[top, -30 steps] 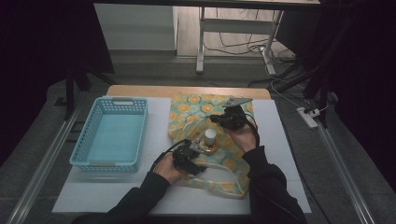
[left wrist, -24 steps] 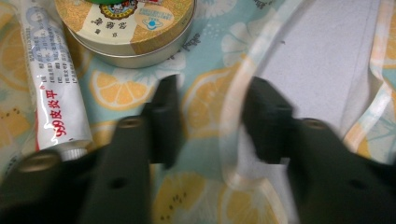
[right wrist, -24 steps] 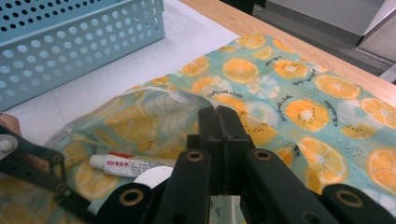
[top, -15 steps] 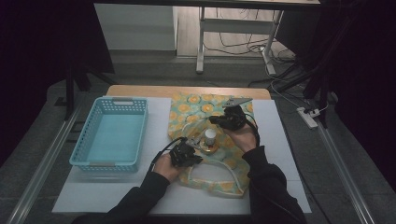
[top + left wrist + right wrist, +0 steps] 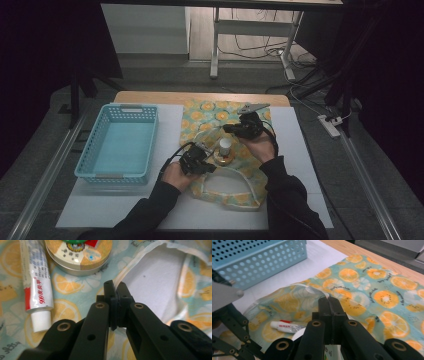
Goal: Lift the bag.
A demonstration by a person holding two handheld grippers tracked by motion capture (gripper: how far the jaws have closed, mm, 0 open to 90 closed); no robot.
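- Pinching the near rim of the bag (image 5: 160, 277), the left tool (image 5: 115, 290) is standing with its jaws together on the pale edge band, which is passing between the tips in the left gripper view; those jaws have just been closing.
- Holding the far rim, the right tool (image 5: 329, 302) is standing with its jaws together on a fold of the orange-printed cloth.
- The bag's mouth is lying between the two tools, its long axis running from the left tool away toward the right tool; a judgement: the coming move is turning on drawing these two rims apart or up, each hand being nearest its own rim.
- A tube (image 5: 37, 282) and a round tin (image 5: 78, 255) are lying on the cloth just beyond the left tool, inside the opening.
- The high view is showing a small white-capped bottle (image 5: 225, 146) standing by the tin, between the hands.
- The right gripper view is giving the blue basket (image 5: 257, 262) beside the bag on the bench (image 5: 300, 150).
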